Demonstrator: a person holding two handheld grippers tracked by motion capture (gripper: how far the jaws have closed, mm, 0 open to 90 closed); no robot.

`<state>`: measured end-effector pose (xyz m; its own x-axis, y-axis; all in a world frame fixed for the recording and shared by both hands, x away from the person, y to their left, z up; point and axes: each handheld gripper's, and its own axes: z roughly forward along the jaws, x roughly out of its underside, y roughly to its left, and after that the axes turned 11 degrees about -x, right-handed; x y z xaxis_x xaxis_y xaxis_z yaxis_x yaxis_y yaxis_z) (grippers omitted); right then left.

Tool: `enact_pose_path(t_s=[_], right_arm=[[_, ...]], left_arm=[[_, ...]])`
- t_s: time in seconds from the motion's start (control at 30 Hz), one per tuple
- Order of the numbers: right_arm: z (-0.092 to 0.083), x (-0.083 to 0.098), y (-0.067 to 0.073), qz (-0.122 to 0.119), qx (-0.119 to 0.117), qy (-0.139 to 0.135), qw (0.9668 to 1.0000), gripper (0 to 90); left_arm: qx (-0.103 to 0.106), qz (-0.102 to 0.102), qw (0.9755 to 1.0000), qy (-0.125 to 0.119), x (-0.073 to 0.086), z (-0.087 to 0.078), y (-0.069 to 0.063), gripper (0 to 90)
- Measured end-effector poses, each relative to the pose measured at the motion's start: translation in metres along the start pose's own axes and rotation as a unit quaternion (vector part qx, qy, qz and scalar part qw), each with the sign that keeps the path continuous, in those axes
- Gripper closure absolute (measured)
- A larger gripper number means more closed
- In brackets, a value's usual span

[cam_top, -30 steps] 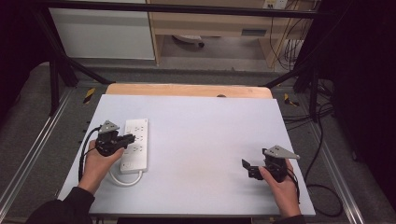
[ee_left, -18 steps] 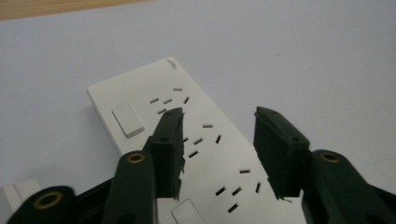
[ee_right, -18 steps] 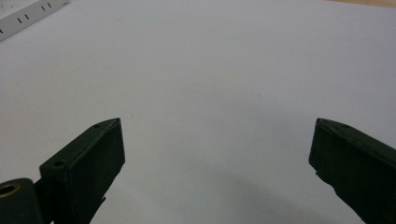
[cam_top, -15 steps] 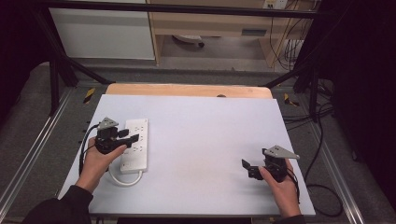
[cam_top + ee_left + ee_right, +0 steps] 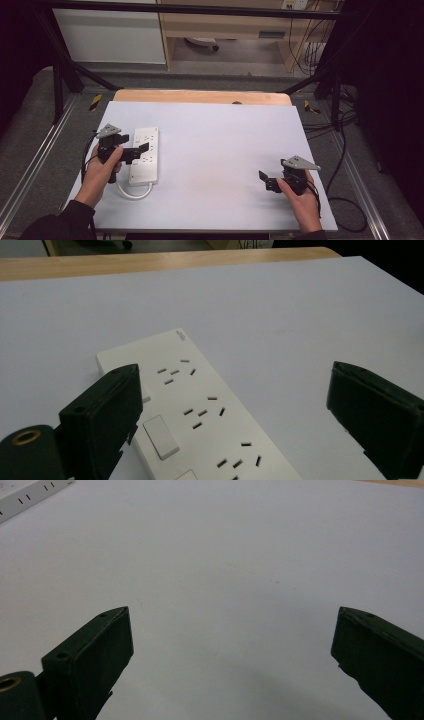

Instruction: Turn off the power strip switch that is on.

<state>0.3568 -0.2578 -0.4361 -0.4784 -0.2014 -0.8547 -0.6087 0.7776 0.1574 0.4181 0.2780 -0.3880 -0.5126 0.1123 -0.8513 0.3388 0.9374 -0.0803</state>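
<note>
While the white power strip (image 5: 145,155) lies flat near the left edge of the pale table (image 5: 220,140), its short cord curling toward the person, the left gripper (image 5: 138,150) is held just above it with jaws spread wide, apparently positioned to straddle the strip's width for a grasp. Smooth, glossy plastic, slotted sockets and rectangular rocker switches (image 5: 161,437) are seen on its boxy body. Well apart at the right, the right gripper (image 5: 265,181) is kept low over bare matte tabletop, jaws likewise wide, holding nothing.
</note>
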Motion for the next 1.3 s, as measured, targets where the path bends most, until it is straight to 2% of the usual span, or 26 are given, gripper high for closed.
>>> enact_pose_path(t_s=[0.2, 0.33, 0.83, 1.1, 1.3], right_arm=[[0.0, 0.0, 0.0, -0.001, 0.0, 0.0, 1.0, 3.7], [0.0, 0.0, 0.0, -0.001, 0.0, 0.0, 1.0, 3.6], [0.0, 0.0, 0.0, -0.002, 0.0, 0.0, 1.0, 3.6], [0.0, 0.0, 0.0, -0.002, 0.0, 0.0, 1.0, 3.6], [0.0, 0.0, 0.0, -0.002, 0.001, 0.0, 1.0, 3.6]], left_arm=[[-0.008, -0.013, 0.9996, -0.023, -0.001, -0.01, 0.005, 7.4], [-0.007, -0.019, 0.9994, -0.028, -0.001, -0.018, 0.008, 7.2], [-0.011, -0.023, 0.9979, -0.06, 0.0, -0.056, 0.021, 7.8], [-0.013, -0.026, 0.9971, -0.07, 0.009, -0.073, 0.027, 8.1], [-0.012, -0.028, 0.9966, -0.076, 0.024, -0.083, 0.029, 8.5]])
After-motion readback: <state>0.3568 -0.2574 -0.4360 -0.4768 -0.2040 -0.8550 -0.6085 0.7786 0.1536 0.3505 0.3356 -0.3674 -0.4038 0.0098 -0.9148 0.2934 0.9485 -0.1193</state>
